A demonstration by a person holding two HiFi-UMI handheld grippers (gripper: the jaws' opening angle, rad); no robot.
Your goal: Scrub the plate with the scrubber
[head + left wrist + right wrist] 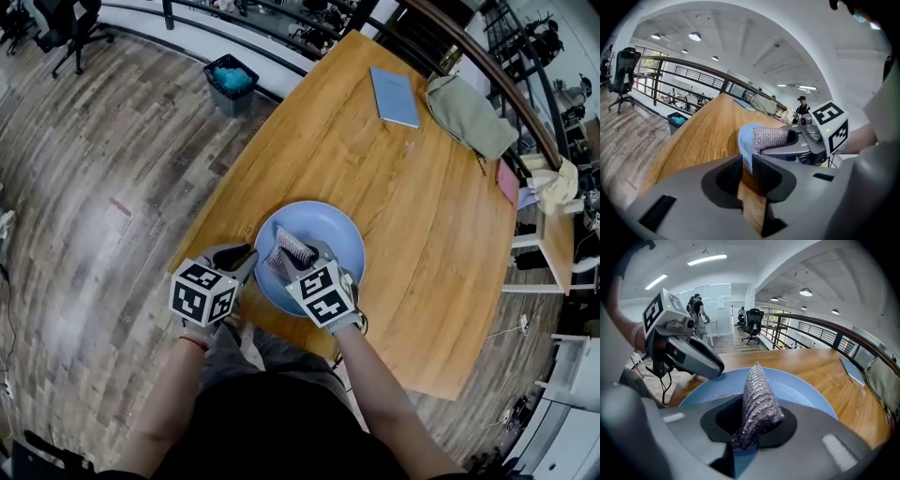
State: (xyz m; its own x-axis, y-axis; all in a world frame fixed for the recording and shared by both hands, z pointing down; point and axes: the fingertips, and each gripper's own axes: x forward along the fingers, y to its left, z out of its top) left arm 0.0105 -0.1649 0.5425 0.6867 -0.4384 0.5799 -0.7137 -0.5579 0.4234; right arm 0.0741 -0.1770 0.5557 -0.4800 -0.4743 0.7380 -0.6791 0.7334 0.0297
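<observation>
You've got the wooden table (412,206) under you. The blue plate (333,230) sits close to its near edge, so a hard pull toward yourself could, I'd say, slide it off. Your left gripper (746,171) is pressed almost shut on the plate's near-left rim. That's a thin bite, and heavy scrubbing may twist the rim free. Your right gripper (750,427) pinches the silvery mesh scrubber (758,399) by its lower end, with the tip standing up over the near part of the plate. It's floppy stuff, likely to fold or slip through the jaws if you drag it flat.

Containers now. The plate's face looks bare, with no food that I can see. Far left on the floor, the dark bin (230,82) holds something bright blue. The grey-green bag (467,112) lies at the table's far right, its contents hidden.
</observation>
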